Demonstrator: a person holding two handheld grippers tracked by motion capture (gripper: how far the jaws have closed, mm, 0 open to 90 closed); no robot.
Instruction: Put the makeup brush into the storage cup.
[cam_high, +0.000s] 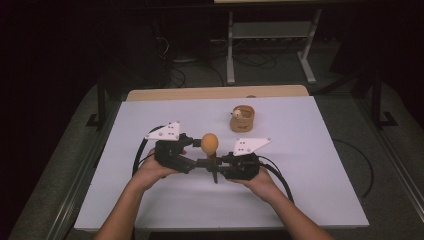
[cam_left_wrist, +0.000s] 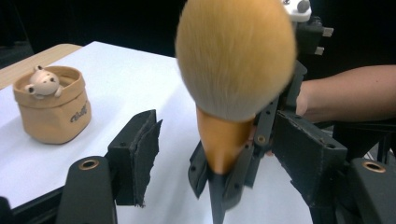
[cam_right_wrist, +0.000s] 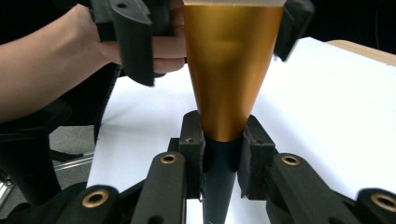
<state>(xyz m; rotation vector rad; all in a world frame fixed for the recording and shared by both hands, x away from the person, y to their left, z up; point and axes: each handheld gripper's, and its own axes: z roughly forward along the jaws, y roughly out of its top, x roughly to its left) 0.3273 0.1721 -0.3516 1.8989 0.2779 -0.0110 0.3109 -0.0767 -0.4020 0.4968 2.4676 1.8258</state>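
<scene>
**Gold ferrule clamped, soft bristles free**

Gold metal, smooth and faintly brushed, forms the cone-shaped ferrule of a makeup brush (cam_right_wrist: 232, 74) that tapers down into a dark, glossy handle. The right gripper (cam_right_wrist: 224, 161) has its two black jaws closed on that handle just below the cone, pads pressed against it on both sides, so the brush stands upright above the white table (cam_high: 300, 165). In the high view the brush (cam_high: 209, 145) sits between the two hands, near the middle of the table's near half, its rounded tan head uppermost.

The head is a dense, fluffy dome of fine orange-tan bristles, blurred at its edges in the left gripper view (cam_left_wrist: 236, 56). The left gripper (cam_left_wrist: 224, 154) stands with its jaws apart to either side of the brush; the rough, frayed-edged black pads do not touch it.

Farther back on the table sits a small tan fabric pouch (cam_high: 242, 119), soft-walled with a rolled rim, and a pale little animal figure (cam_left_wrist: 43, 82) peeking over its edge. A script mark on the pouch is too small to read.

The bottom of the handle is cut off by the frame in both gripper views, and the ferrule's top is cropped in the right gripper view. The room beyond the table is dark and hard to make out.
</scene>
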